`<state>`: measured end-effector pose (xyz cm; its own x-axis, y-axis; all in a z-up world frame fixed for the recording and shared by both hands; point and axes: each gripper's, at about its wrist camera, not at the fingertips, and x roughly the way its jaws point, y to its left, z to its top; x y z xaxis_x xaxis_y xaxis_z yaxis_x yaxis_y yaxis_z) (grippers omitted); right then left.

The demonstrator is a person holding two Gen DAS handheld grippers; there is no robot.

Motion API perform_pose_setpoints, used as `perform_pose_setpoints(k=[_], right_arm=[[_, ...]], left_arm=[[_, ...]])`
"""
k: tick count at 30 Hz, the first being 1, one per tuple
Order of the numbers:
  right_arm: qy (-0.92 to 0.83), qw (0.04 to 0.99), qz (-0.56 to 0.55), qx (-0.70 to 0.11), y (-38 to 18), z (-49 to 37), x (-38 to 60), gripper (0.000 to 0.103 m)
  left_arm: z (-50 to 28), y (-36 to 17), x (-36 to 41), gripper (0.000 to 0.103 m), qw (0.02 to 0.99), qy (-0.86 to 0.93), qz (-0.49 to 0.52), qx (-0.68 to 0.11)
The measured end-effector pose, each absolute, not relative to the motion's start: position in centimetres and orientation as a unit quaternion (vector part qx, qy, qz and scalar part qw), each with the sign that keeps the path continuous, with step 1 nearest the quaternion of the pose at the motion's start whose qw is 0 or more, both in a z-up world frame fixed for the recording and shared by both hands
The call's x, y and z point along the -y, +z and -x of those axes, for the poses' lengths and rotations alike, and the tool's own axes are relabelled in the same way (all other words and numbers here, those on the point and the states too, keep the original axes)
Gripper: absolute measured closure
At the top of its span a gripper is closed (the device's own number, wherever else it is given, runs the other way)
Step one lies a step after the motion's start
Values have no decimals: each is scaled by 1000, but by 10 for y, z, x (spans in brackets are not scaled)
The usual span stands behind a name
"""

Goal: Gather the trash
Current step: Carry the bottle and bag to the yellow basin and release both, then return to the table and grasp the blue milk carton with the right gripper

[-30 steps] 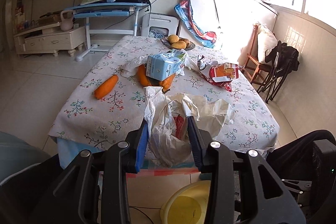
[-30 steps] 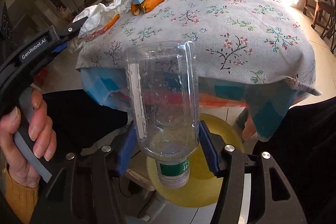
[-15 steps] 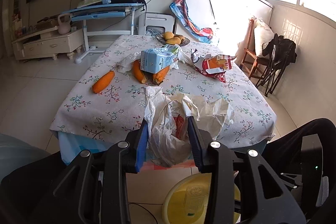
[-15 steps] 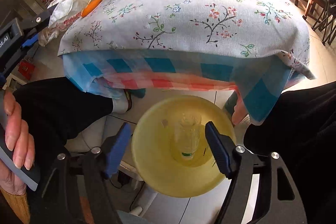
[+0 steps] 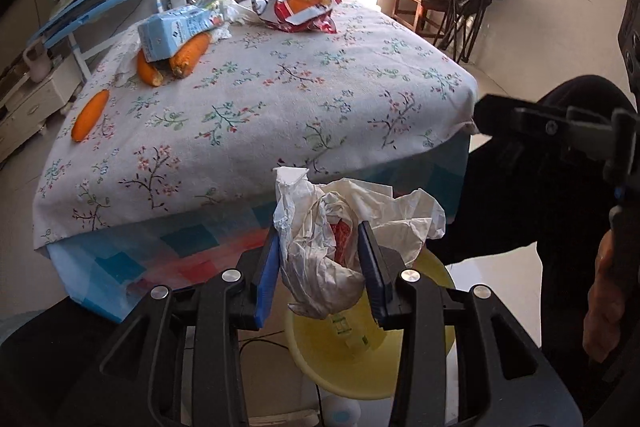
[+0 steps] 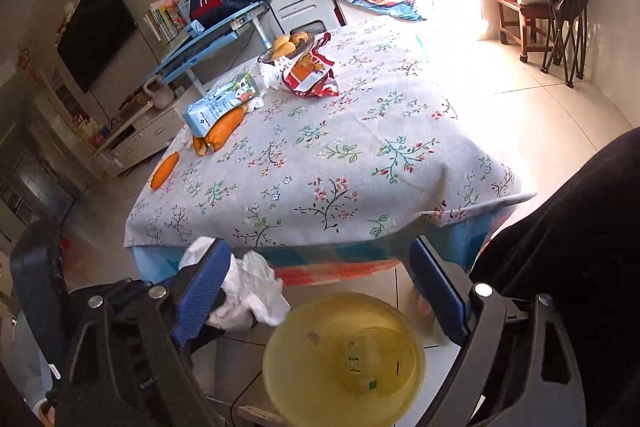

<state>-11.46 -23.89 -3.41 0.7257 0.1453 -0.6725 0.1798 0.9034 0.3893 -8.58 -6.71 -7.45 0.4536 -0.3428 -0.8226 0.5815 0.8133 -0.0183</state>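
Left gripper (image 5: pixel 319 267) clamped on crumpled plastic bag (image 5: pixel 332 247), yellow bin (image 5: pixel 436 307) at 6 o'clock. Right gripper (image 6: pixel 320 291) just been opening, nothing between jaws.

it was a home living room. a table (image 6: pixel 360 155) with a floral cloth filled the frame's middle; a tv (image 6: pixel 98 27) hung on the wall at upper left above a low cabinet (image 6: pixel 132 139). a desk (image 6: pixel 208 39) with books stood behind, a wooden chair (image 6: pixel 516 7) at upper right.
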Motion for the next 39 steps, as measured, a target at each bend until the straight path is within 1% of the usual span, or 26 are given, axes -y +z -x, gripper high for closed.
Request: perform_pose_setpoints(k=[1,2,4,5,6,9,15,19,26,31,37,39], right_arm=[[-10,903,-221,-368,-33,114,239,15],[-10,904,-222,-366,-33,113,238,15],[-8,904,-221,-365,-32,112,237,15],[-7,905,-221,-364,-32,112,237,14],[-6,905,-221,-364,-32,112,237,14],[-7,905,-223,-361,-32,112,238,13],[-2,904,-225,-362,-32,113,237,13],[3,904,-223,-364,-33,113,234,12],[10,904,-218,-369,-35,109,230,12],[12,906,-207,-370,-35,107,225,11],[23,913,-174,-368,-31,102,210,11],[30,915,-163,-368,-30,99,204,11]], left_arm=[[88,-81,72,62,831,-281,-147,-457],[90,-87,77,55,819,-288,-159,-470],[96,-93,83,43,815,-284,-184,-470],[98,-93,84,30,817,-282,-192,-465],[99,-91,84,21,821,-278,-196,-459],[97,-84,79,14,838,-257,-193,-441],[78,-67,61,10,887,-170,-177,-390],[68,-52,41,7,913,-121,-142,-362],[48,-44,4,7,928,-43,-62,-365],[44,-26,-15,7,944,-10,-30,-329],[9,4,-34,7,949,-6,-22,-314],[-7,10,-35,7,948,-23,-41,-315]])
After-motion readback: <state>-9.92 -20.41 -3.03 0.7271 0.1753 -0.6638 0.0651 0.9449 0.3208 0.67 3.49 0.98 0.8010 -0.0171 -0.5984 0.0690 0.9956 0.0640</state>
